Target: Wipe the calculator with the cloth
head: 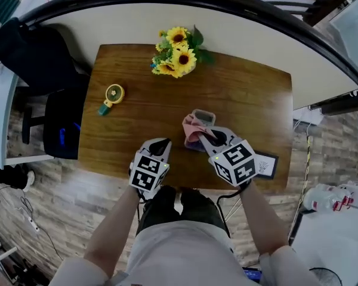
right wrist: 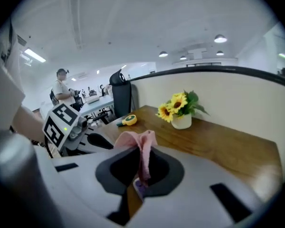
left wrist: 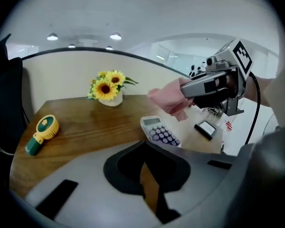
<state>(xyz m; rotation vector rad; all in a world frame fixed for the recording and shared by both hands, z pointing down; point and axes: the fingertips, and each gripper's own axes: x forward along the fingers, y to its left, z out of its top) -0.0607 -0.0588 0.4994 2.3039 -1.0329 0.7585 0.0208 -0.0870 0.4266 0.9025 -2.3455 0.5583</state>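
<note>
A grey calculator point(head: 203, 117) with purple keys point(left wrist: 162, 135) lies on the brown wooden table point(head: 143, 118), right of the middle. Most of it is covered in the head view by a pink cloth point(head: 193, 130). My right gripper point(head: 206, 137) is shut on that cloth point(right wrist: 141, 148) and holds it just over the calculator; in the left gripper view the cloth point(left wrist: 167, 99) hangs slightly above the display end. My left gripper point(head: 160, 143) sits left of the calculator near the table's front edge, its jaws point(left wrist: 149, 186) shut with nothing between them.
A pot of sunflowers point(head: 176, 53) stands at the far edge. A small yellow and green hand fan point(head: 110, 98) lies at the left. A black card-like item point(head: 266, 164) rests at the front right corner. A black chair point(head: 45, 82) stands left of the table.
</note>
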